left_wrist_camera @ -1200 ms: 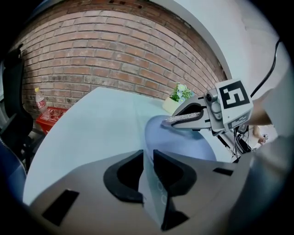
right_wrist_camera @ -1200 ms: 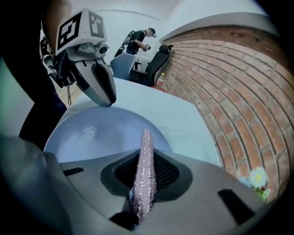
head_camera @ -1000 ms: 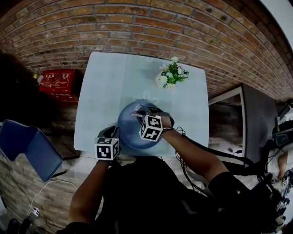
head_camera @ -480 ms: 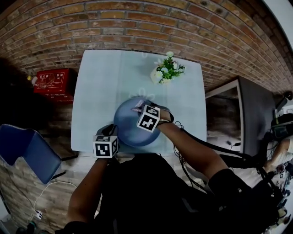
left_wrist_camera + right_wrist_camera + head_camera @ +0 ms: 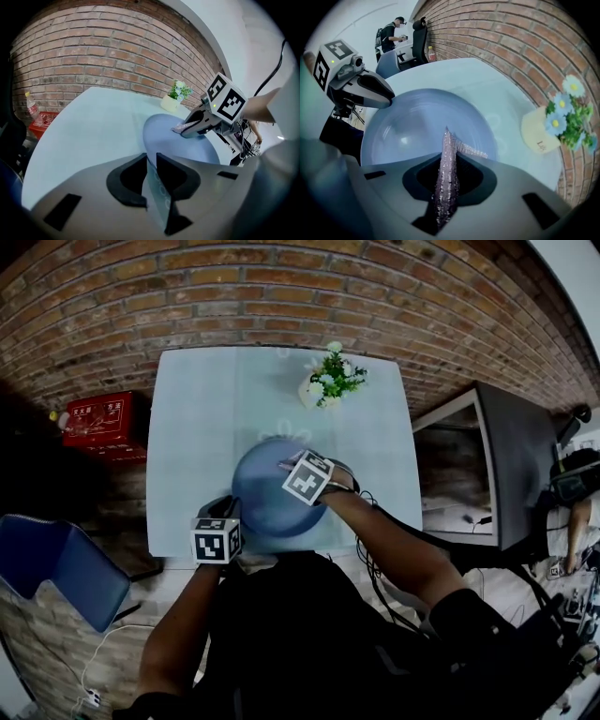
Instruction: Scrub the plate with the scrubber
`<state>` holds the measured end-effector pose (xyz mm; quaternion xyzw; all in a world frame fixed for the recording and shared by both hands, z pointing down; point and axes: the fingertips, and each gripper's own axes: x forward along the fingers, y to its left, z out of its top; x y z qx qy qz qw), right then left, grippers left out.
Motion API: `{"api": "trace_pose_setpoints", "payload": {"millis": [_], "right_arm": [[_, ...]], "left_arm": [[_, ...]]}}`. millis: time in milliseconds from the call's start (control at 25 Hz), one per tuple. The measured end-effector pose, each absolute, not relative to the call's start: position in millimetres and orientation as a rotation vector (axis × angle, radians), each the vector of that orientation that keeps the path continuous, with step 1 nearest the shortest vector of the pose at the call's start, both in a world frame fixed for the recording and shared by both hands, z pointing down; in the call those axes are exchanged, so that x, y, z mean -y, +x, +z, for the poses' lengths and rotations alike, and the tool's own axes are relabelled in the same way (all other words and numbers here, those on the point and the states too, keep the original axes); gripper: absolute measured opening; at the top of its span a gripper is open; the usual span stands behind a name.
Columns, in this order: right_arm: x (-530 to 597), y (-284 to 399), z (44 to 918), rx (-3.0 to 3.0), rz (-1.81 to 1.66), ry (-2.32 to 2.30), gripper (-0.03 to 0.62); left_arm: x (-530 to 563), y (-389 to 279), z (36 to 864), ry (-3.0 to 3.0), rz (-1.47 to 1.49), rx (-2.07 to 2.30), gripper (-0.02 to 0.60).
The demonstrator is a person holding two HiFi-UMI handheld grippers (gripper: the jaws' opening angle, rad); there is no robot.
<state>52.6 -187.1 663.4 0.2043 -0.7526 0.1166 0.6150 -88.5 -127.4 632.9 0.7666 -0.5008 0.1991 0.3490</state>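
**A:** At the lower left of the head view, what is the left gripper (image 5: 229, 512) doing?

**B:** It bites the near-left rim of the round pale-blue plate (image 5: 262, 495), which sits low in the middle of the light blue-white table (image 5: 192, 418). I'd say it is there to pin the plate so that scrubbing can't slide or spin it.

**A:** Can you see that bite from above?

**B:** Hardly, because the marker cube covers it. The left gripper view settles it: the jaws (image 5: 150, 176) are pressed together on the thin rim, and the plate's bowl (image 5: 187, 146) spreads out beyond them.

**A:** And further right?

**B:** The right gripper (image 5: 291, 467) points steeply down over the plate's far half. Its jaws are clamped on a glittery silver-pink mesh scrubber (image 5: 284, 465).

**A:** Why so steep?

**B:** Probably to press the free end flat onto the dish. In the right gripper view the jaws (image 5: 447, 180) squeeze the scrubber (image 5: 448, 157) into an upright strip. Its tip folds rightward against the plate's inner surface (image 5: 408, 124).

**A:** Does that view show anything the head view misses?

**B:** Yes, a person (image 5: 391, 30) standing at the upper left. The small cream pot of white and blue flowers (image 5: 539, 136) also sits at the right, well clear of the plate
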Motion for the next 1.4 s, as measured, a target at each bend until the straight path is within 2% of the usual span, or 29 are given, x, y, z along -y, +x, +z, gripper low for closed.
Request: {"api": "trace_pose_setpoints", "payload": {"millis": [200, 640, 1400], "right_arm": [[176.3, 63.2, 662.0, 1.693, 0.365, 0.541, 0.071], [147.6, 74.2, 661.3, 1.625, 0.523, 0.644, 0.071], [89.3, 28.7, 661.8, 1.627, 0.754, 0.708, 0.071]], "left_arm": [[126.4, -84.4, 630.6, 2.078, 0.617, 1.276, 0.074], [127.0, -84.1, 620.4, 2.149, 0.582, 1.193, 0.076], [123.9, -111.1, 598.8, 2.237, 0.498, 1.141, 0.075]]}}
